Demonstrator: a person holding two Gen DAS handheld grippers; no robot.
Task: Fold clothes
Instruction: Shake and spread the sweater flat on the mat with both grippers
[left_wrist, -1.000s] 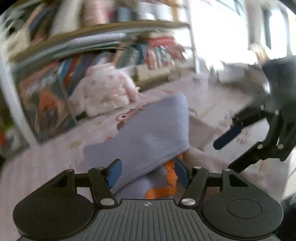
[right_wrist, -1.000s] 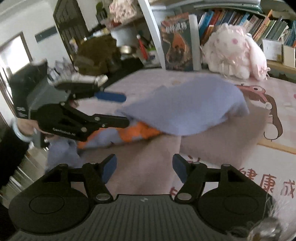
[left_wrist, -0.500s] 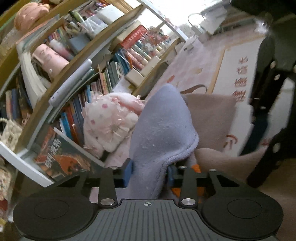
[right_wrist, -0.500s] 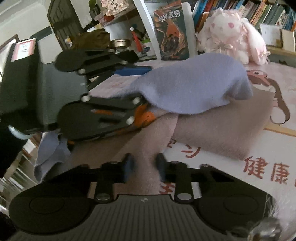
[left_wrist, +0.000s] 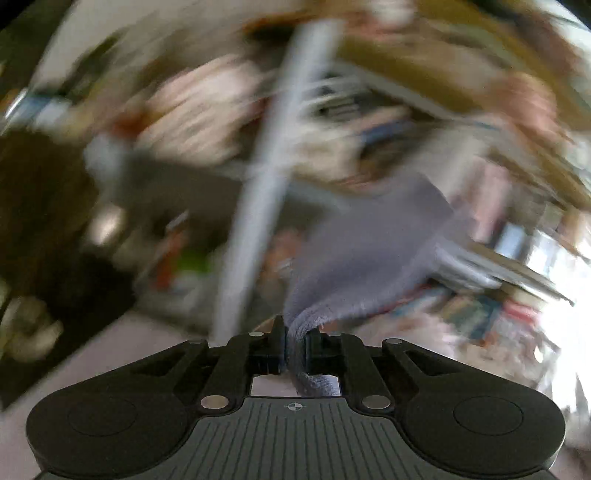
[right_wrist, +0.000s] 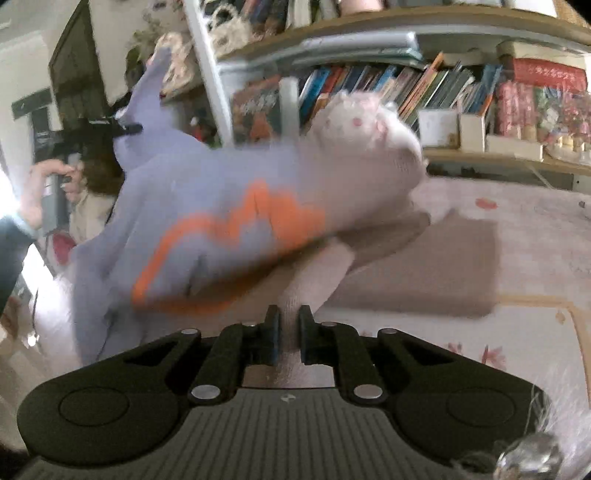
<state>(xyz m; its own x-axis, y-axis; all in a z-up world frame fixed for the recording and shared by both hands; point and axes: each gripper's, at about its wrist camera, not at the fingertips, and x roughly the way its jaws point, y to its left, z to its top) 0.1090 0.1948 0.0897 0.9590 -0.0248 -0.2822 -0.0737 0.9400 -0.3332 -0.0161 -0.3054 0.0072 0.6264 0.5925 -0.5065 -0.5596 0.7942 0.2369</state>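
Pale pink printed bed cover (right_wrist: 535, 236) fills right and lower right of right wrist view; taupe folded cloth (right_wrist: 436, 269) lies flat on it, centre-right; lilac garment w/ orange trim (right_wrist: 221, 236) lifted, centre-left.

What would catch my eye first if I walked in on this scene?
Probably the lavender garment with an orange zigzag stripe, lifted and stretched across the left and middle of the right wrist view. The left hand-held gripper pinches its top corner at upper left. The right hand-held gripper, in the foreground, is clamped on a pale pinkish fabric. Behind sits a white plush toy with pink spots, before a crowded bookshelf.
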